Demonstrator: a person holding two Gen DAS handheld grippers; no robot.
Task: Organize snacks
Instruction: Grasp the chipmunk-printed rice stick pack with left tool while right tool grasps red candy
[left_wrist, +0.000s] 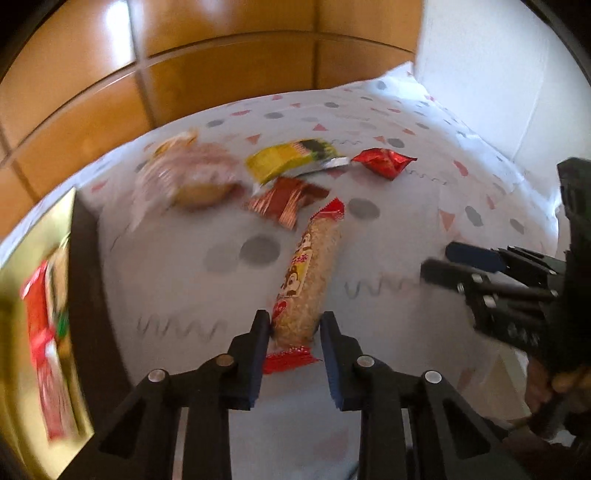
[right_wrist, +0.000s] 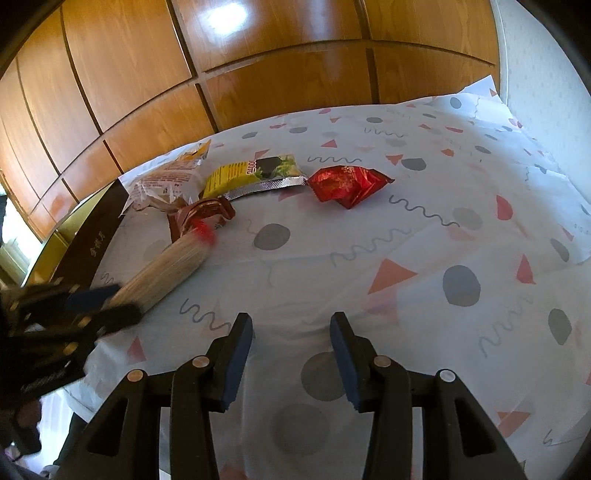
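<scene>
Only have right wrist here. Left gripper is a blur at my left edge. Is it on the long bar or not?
Observer: Yes. In the left wrist view the left gripper has its fingers shut on the near end of the long bar, just above the red crimped end.
Operator: And the box? I only see its dark outer wall.
Observer: The box is gold inside and already holds at least one red packet. It is too blurred to count more.
</scene>
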